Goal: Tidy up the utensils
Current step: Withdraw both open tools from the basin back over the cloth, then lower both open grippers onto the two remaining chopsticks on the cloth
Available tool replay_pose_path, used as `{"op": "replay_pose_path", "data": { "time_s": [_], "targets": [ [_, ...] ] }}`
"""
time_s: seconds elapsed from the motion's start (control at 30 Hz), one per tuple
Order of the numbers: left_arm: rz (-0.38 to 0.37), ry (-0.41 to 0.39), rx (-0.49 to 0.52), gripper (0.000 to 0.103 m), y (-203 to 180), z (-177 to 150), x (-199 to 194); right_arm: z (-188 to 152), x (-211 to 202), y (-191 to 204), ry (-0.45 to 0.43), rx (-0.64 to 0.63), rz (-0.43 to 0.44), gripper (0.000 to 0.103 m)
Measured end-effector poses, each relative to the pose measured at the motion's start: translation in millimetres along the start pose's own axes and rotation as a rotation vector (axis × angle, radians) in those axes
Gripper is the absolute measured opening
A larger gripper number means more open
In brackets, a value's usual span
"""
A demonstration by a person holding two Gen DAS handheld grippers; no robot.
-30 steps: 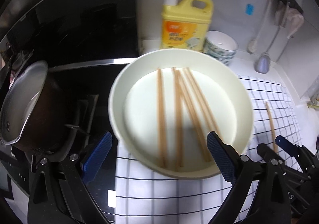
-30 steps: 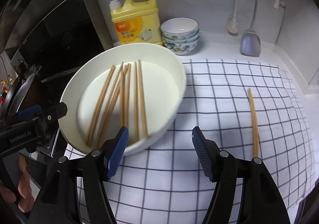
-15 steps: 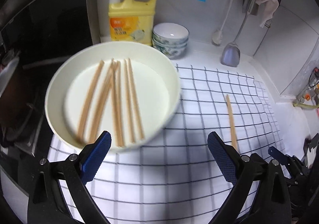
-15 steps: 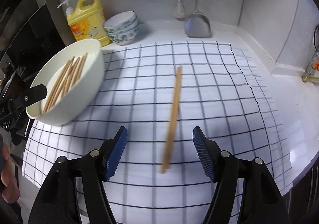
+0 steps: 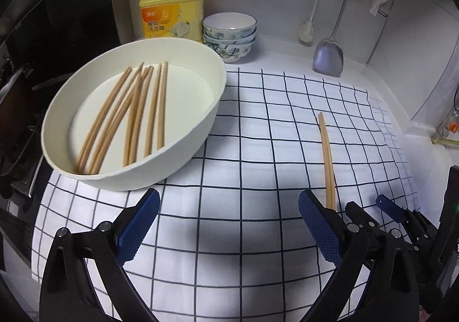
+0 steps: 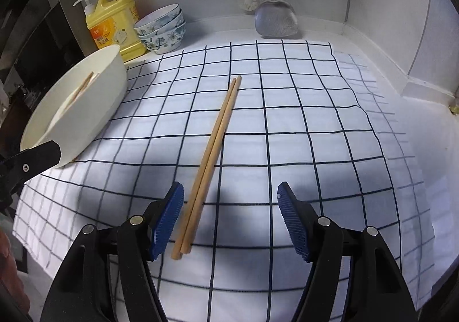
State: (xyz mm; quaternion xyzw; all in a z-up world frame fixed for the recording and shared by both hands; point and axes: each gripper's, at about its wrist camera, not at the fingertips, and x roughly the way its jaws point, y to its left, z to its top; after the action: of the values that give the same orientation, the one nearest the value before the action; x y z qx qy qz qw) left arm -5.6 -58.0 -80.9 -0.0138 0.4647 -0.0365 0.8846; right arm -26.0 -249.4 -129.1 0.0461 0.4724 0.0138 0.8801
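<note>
Right now the pair of chopsticks [image 6: 213, 150] lies flat on the checked cloth [image 6: 301, 121], well apart from the white basin [image 6: 86, 109], which holds approx 8 more sticks [image 5: 134, 118]. Both tongs gape w/ nothing between the pads: right gripper [image 6: 229, 216] hangs over the pair's near end, left gripper [image 5: 228, 224] between basin and pair. Judging by looks, they're light, stiff, smooth wood, apt to roll or split apart, so pinch both together approx mid-length.

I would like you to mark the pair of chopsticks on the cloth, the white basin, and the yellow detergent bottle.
pair of chopsticks [image 6: 213, 147], right wrist view, middle of the two shafts.
white basin [image 5: 183, 147], left wrist view, outer side wall.
yellow detergent bottle [image 5: 169, 19], left wrist view, front label.
</note>
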Motion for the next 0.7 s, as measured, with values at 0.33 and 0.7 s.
{"op": "replay_pose_path", "data": {
  "time_s": [0.33, 0.7],
  "targets": [
    [-0.005, -0.033, 0.052, 0.095, -2.0, -6.0, 15.5, -7.8, 16.0, 0.0, -0.012, 0.006, -0.038, 0.065],
    [-0.011, -0.032, 0.055, 0.096, -2.0, -5.2, 20.7, -12.8, 20.0, 3.9, 0.001, -0.006, -0.077, 0.065]
  ]
}}
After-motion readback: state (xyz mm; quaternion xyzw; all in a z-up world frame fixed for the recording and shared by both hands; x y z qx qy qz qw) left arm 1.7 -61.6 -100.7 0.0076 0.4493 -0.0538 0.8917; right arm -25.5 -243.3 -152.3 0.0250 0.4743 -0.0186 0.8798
